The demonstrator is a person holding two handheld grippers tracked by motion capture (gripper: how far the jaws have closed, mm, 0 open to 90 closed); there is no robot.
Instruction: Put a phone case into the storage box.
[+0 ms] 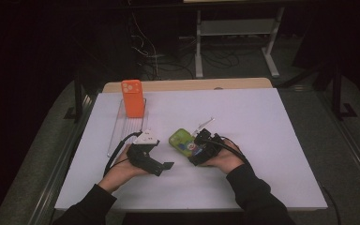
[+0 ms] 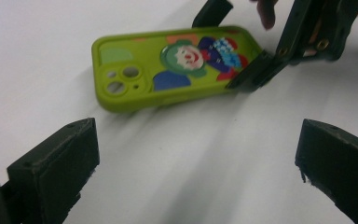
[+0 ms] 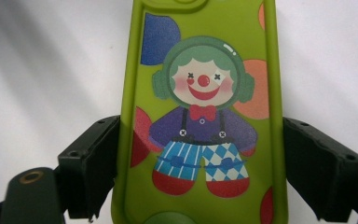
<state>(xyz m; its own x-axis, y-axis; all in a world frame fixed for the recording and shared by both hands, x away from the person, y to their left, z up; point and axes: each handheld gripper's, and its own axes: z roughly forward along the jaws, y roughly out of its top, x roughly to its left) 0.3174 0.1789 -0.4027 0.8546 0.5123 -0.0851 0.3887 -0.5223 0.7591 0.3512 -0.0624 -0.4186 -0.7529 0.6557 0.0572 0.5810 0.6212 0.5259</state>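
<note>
You are sitting at a white table (image 1: 262,140), with a clear tray (image 1: 122,133) lying at its far left and an orange phone case (image 1: 133,98) standing upright at the tray's far end. Near the middle of the table, a green phone case (image 1: 182,141) printed with a clown is lying flat, camera holes toward the far left.

Your right gripper (image 1: 198,149) is straddling the near end of that green case. In the right gripper view its jaws are standing wide, one at each long edge of the case (image 3: 200,116), touching or nearly so; whether they are pressing yet is hard to tell. Your left gripper (image 1: 165,167) is resting just left of the case, jaws wide apart and holding nothing.

The main risk is the grip. You are catching only the end of a soft, flexible case, so it may be bowing or popping out as the jaws close, or drooping and twisting when lifted. A weak pinch could let it slide across the smooth table. Carrying it toward the tray, you could knock over the upright orange case. The left gripper sits close enough to bump the green case.
</note>
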